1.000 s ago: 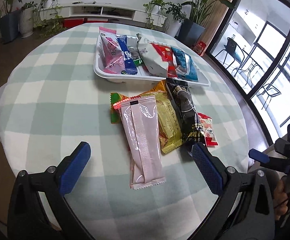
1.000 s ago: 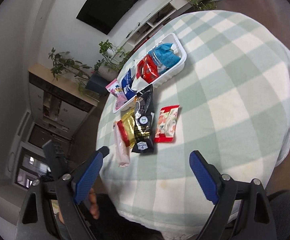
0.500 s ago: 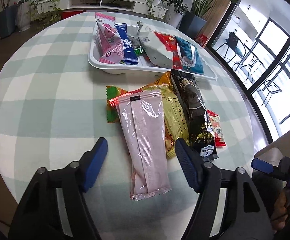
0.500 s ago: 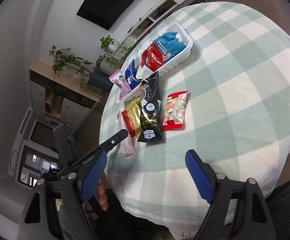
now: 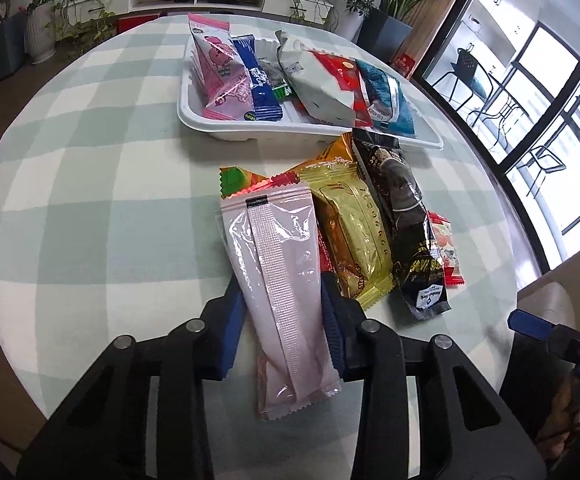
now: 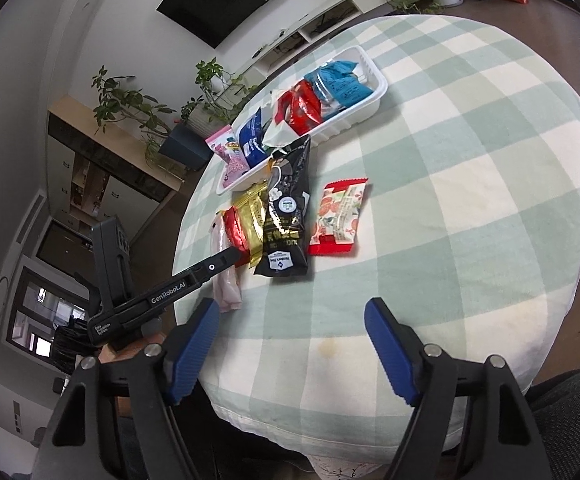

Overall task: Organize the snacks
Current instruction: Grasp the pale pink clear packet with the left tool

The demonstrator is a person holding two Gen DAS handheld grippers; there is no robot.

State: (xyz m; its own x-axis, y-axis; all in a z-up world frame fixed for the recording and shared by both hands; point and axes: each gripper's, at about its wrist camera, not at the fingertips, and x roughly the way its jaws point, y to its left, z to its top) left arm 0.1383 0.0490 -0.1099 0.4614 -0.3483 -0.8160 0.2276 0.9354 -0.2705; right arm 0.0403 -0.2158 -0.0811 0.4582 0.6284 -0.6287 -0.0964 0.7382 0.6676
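Snack packets fanned out before a filled tray on the surface [image 5: 89, 184].

The tray [image 5: 225, 130] sits toward the far edge, with several packets [image 5: 322, 80] lying side by side in it. Just before its near rim lies a row of overlapping packets: the long packet [image 5: 281, 280] leftmost, the foil packet [image 5: 354, 236] beside it, the tall bag [image 5: 406, 224] next and touching the tray's rim, the small packet [image 5: 448, 252] rightmost. The left tool [image 5: 281, 304] straddles the long packet's near end, nearest the surface's near edge.

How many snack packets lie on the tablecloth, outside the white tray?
5, perhaps more hidden beneath: pale pink packet between the closing left gripper jaws, orange-green packet under it, gold packet, black packet, red-edged packet rightmost.
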